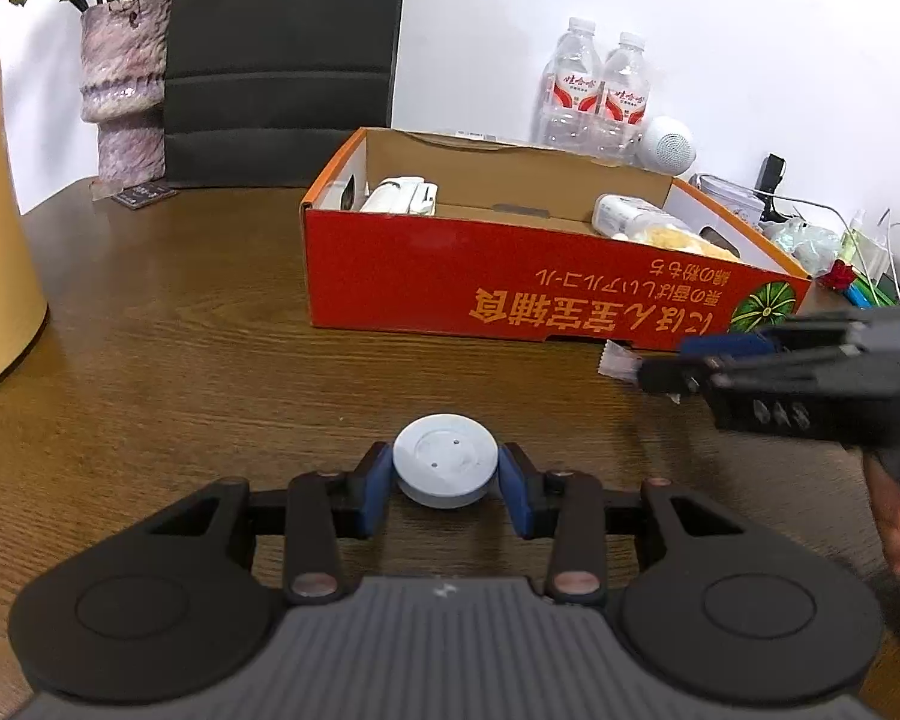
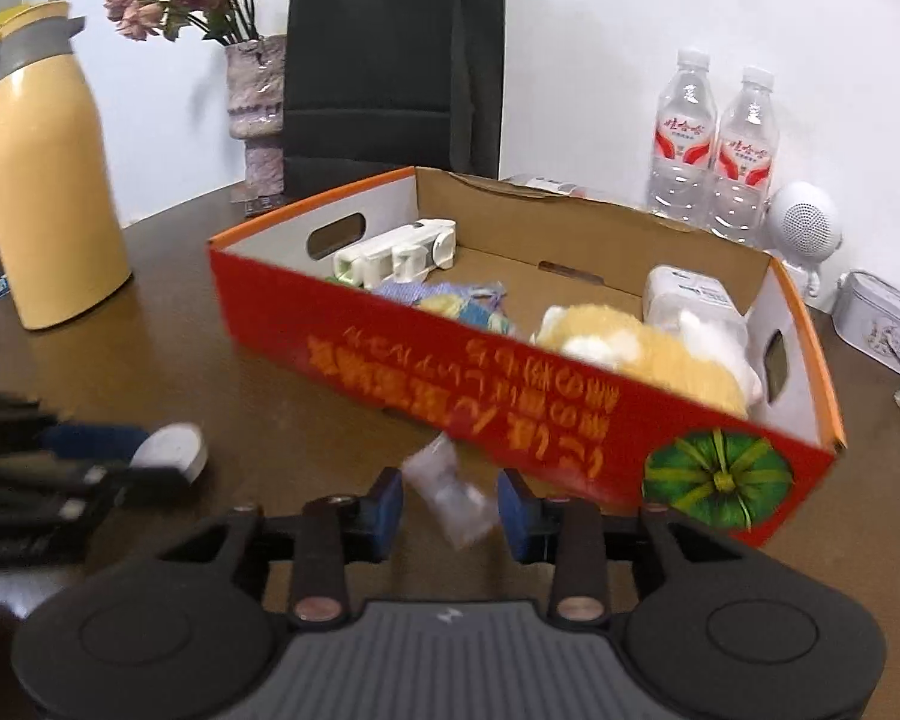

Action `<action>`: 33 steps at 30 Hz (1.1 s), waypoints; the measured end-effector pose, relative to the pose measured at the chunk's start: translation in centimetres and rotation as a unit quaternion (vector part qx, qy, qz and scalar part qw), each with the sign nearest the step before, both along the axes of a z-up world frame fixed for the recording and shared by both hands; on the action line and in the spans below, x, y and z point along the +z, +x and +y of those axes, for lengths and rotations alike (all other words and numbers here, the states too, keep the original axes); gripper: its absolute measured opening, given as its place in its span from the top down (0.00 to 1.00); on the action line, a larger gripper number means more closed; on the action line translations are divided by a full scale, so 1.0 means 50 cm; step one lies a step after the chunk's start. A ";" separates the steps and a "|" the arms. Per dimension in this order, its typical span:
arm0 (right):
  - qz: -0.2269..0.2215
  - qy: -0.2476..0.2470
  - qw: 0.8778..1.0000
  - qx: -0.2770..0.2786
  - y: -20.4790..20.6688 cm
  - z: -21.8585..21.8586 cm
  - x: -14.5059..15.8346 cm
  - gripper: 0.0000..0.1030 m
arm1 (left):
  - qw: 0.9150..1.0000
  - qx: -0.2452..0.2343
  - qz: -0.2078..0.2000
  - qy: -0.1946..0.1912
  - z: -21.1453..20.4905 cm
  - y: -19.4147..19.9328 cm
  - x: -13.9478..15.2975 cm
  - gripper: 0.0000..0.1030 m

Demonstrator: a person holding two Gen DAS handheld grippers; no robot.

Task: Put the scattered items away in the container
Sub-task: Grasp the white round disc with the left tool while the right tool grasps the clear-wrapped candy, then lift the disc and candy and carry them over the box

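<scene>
On table | red box (image 1: 498,276), orange Japanese print | bottles (image 1: 594,96), red labels

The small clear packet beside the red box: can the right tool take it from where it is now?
Probably yes. The small clear packet lies on the table between the open fingers of the right tool, and nothing covers it. The red box stands just behind, apart from the fingers.

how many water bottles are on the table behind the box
2. The left water bottle and the right water bottle stand upright side by side behind the cardboard box, beside the white speaker. More could be hidden.
</scene>
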State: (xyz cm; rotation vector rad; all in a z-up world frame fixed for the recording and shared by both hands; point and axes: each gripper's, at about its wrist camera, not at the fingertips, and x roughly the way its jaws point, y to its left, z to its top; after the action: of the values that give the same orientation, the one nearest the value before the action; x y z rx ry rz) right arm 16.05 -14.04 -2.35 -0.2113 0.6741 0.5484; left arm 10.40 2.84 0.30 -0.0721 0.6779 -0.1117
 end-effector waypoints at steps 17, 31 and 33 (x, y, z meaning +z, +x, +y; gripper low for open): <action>-0.083 0.037 0.992 -0.092 -0.265 -0.047 0.047 0.85 | 0.995 0.014 -0.087 0.043 -0.029 -0.141 0.039 0.62; -0.182 0.119 0.965 -0.146 -0.591 -0.094 0.030 0.85 | 0.986 0.019 -0.158 0.045 -0.077 -0.401 0.043 0.62; -0.186 0.119 0.965 -0.141 -0.607 -0.092 0.028 0.85 | 0.986 0.018 -0.163 0.043 -0.080 -0.419 0.042 0.62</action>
State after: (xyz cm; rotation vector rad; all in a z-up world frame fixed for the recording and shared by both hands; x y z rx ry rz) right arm -14.30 -18.65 -0.95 0.0108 0.2603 0.2996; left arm -10.57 -1.17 2.38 0.0171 0.3539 -0.0567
